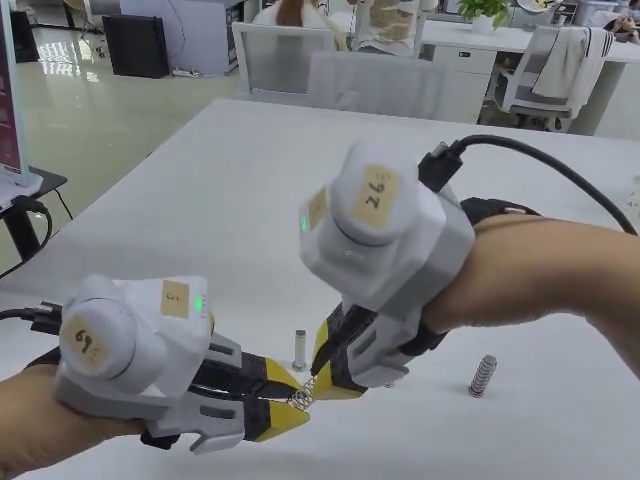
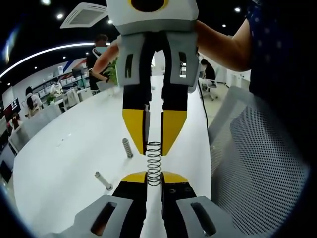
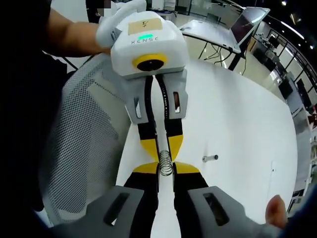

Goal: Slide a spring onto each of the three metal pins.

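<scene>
The left gripper [image 2: 154,178] was found closed on one end of a spring [image 2: 154,162]. The right gripper [image 3: 166,172] was closed on the other end. The two sets of jaws met tip to tip, with the coil spanning the short gap between them. The spring was thus held clear of the table [image 1: 250,180] and sat on no pin.

In the head view one metal pin [image 1: 299,350] was seen upright and bare at twelve o'clock of the meeting jaws, just beside them. A second spring [image 1: 483,376] was noted loose on the table at three o'clock, near.

Risk was judged as follows:
- The spring was pinched by narrow tips at its end coils, so it could be stretched or kinked if the grippers were drawn apart.
- It could be flicked away if one grip were released under load.
- The pin, being so close to the jaws, could be toppled by a careless swing.
</scene>
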Tool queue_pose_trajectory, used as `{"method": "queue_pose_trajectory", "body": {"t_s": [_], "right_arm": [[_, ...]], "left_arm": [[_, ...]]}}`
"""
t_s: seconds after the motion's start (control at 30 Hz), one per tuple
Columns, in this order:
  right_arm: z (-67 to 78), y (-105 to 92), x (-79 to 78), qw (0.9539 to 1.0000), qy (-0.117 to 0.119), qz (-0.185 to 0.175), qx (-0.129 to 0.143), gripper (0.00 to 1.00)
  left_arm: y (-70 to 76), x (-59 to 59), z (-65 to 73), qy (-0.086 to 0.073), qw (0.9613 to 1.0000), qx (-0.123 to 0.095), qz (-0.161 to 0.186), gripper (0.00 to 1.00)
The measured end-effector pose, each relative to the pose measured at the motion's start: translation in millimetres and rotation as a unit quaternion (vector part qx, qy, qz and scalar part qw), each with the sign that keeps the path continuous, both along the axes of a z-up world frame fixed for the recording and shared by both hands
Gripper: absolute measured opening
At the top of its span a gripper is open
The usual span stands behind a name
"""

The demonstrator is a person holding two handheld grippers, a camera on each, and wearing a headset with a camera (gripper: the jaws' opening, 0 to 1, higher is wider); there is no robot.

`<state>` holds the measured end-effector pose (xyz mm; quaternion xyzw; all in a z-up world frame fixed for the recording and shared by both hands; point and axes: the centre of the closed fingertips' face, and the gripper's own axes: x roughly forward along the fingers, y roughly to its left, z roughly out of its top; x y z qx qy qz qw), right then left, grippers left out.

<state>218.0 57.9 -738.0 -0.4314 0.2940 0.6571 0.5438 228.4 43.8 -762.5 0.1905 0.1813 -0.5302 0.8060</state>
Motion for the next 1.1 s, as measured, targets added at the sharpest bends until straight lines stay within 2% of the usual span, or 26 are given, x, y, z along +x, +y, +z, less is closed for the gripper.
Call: {"method": "queue_pose_trajectory", "body": {"t_s": [0.2, 0.6, 1.1], "right_arm": [[4.0, 4.5, -1.1, 1.0000, -0.004, 0.002, 0.007, 0.08], [-2.3, 2.1, 4.4, 1.0000, -0.007, -0.005, -0.002, 0.12], [-7.1, 6.9, 5.7, 0.9999, 0.003, -0.012, 0.009, 0.10]], "left_arm": [[-0.8, 0.8, 2.0, -0.001, 1.0000, -0.005, 0.001, 0.02], [0.8, 2.9, 4.0, 0.001, 0.9999, -0.015, 0.006, 0.02], [1.6, 5.0, 12.7, -0.008, 0.9993, -0.034, 0.014, 0.02]]}}
